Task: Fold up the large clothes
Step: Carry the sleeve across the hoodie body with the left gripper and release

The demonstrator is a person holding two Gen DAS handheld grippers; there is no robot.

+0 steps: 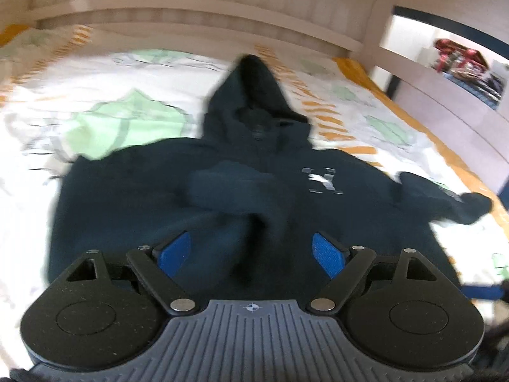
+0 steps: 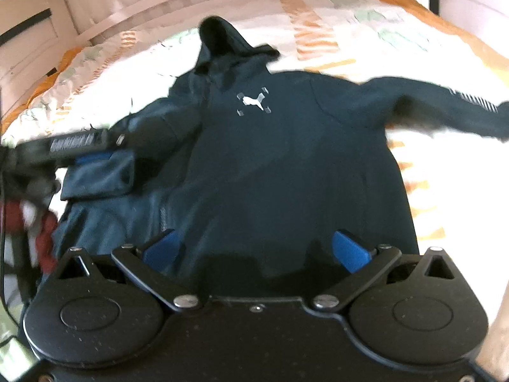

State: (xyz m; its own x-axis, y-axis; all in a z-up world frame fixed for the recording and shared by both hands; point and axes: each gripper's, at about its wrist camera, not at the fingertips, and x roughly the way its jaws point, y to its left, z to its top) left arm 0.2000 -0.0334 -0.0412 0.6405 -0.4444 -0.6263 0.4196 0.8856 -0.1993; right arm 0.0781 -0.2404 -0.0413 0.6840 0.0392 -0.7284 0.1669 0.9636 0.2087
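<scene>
A dark navy hoodie point(image 1: 318, 222) lies face up on the bed, hood point(image 1: 254, 89) pointing toward the headboard and a white logo point(image 2: 253, 102) on its chest. One sleeve is folded across the chest point(image 1: 235, 187), and its cuff point(image 2: 101, 175) rests on the body. My left gripper point(image 1: 251, 251) hangs open just over that folded sleeve, with its blue pads clear of the cloth. In the right wrist view one of its fingers point(image 2: 76, 143) shows above the cuff. The other sleeve point(image 2: 445, 105) stretches out to the right. My right gripper point(image 2: 256, 248) is open above the hem, holding nothing.
The bedspread point(image 1: 111, 121) is white with green and orange print. A pale slatted headboard point(image 1: 191, 3) runs behind it. A side rail and a shelf with colourful items point(image 1: 461, 60) stand at the right. Red and white fabric point(image 2: 44, 238) shows at the left edge.
</scene>
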